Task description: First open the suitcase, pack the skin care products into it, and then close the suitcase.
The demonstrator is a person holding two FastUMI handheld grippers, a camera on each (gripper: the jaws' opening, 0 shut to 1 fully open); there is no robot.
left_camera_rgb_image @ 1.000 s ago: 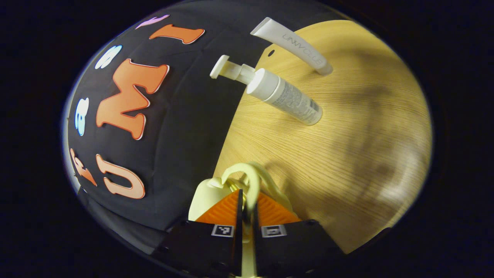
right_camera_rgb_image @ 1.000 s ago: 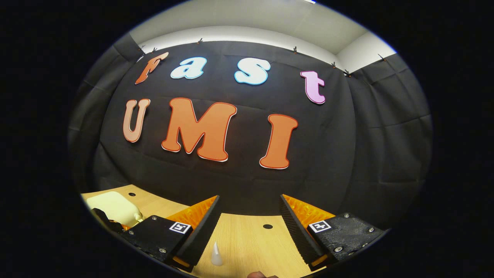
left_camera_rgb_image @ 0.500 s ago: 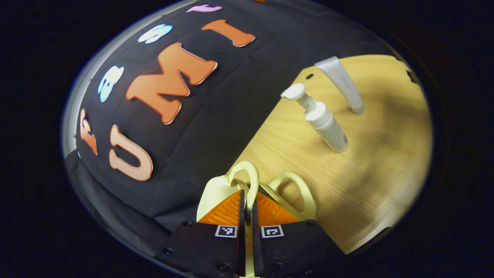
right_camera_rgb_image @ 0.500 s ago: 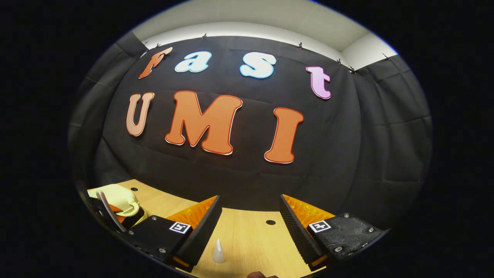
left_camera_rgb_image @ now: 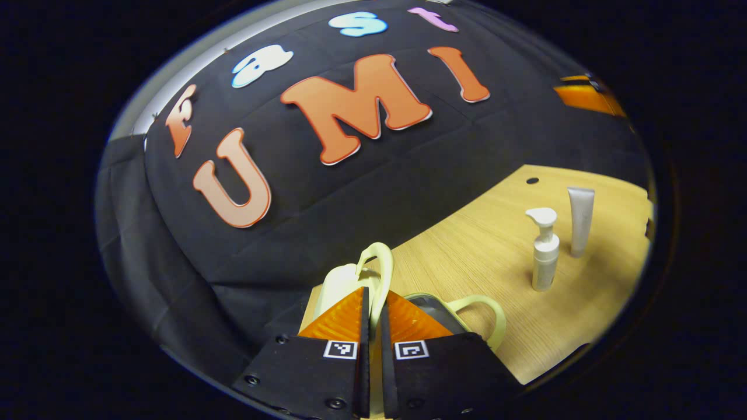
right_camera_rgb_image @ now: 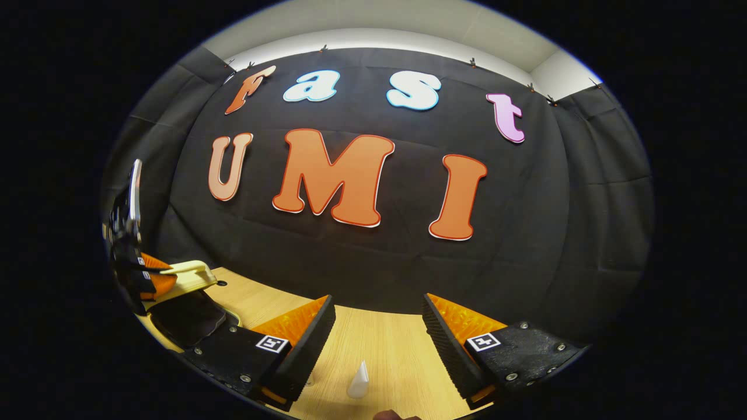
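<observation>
Suitcase [left_camera_rgb_image: 344,283] lid lifted higher — left claw [left_camera_rgb_image: 372,315] still clamping handle [left_camera_rgb_image: 379,274]

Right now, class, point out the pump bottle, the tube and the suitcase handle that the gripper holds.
pump bottle [left_camera_rgb_image: 545,262], left gripper view, on its body.
tube [left_camera_rgb_image: 580,219], left gripper view, on its middle.
suitcase handle [left_camera_rgb_image: 382,274], left gripper view, on the loop above the fingers.

Light wood table [left_camera_rgb_image: 484,256], small round holes near back edge. On it: pale yellow suitcase [left_camera_rgb_image: 341,286] at left, white pump bottle [left_camera_rgb_image: 545,251] upright, white tube [left_camera_rgb_image: 580,220] standing just beside it.
</observation>
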